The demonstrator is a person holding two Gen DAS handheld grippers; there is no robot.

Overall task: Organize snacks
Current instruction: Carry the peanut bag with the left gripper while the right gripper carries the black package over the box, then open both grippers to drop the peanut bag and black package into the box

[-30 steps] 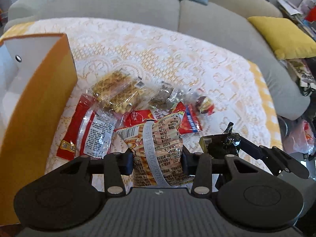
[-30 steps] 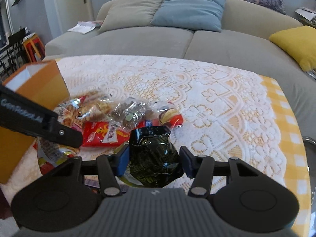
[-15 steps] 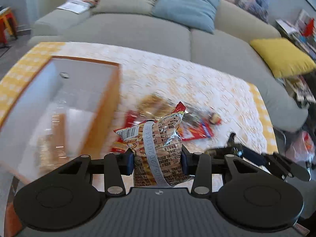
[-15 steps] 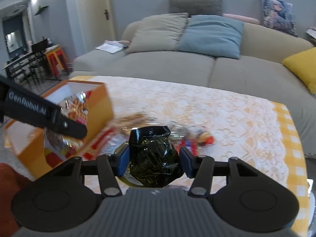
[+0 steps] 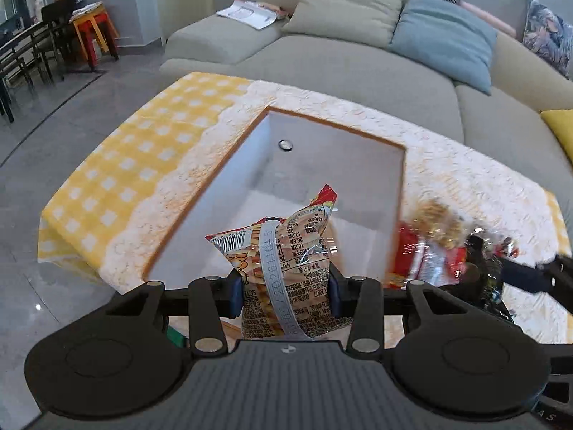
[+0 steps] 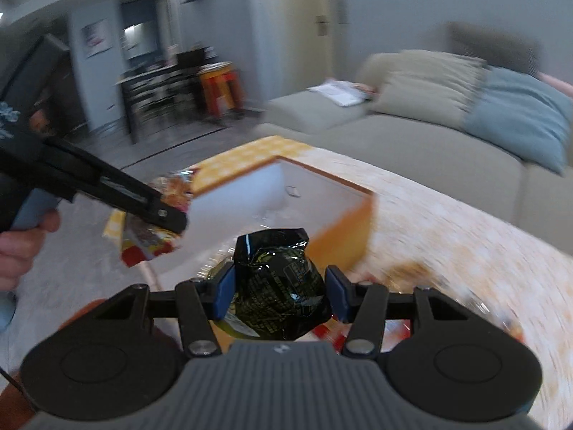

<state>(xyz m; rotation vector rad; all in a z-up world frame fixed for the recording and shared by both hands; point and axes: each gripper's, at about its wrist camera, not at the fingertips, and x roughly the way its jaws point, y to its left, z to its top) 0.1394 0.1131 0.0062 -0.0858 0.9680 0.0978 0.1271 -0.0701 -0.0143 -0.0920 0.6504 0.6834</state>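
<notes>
My left gripper [image 5: 284,290] is shut on a tan snack bag [image 5: 286,268] printed with a barcode and text, and holds it above the open orange box [image 5: 401,193] with its white inside. My right gripper [image 6: 280,292] is shut on a crinkled black foil snack pack [image 6: 279,283], just in front of the same orange box [image 6: 343,240]. In the right wrist view the left gripper [image 6: 168,215] shows at the left with its bag, a hand behind it. Loose snack packets [image 5: 429,247] lie on the tablecloth to the right of the box, blurred.
The table wears a yellow checked cloth under white lace [image 5: 136,165]. A grey sofa [image 5: 340,64] with beige, blue and yellow cushions runs behind it. A dining table, chairs and a red-orange stool [image 5: 93,32] stand at the far left on a grey tiled floor.
Both grippers have risen and swung left from the snack pile to the orange box, each keeping its packet. The left bag now hangs over the box's opening.
</notes>
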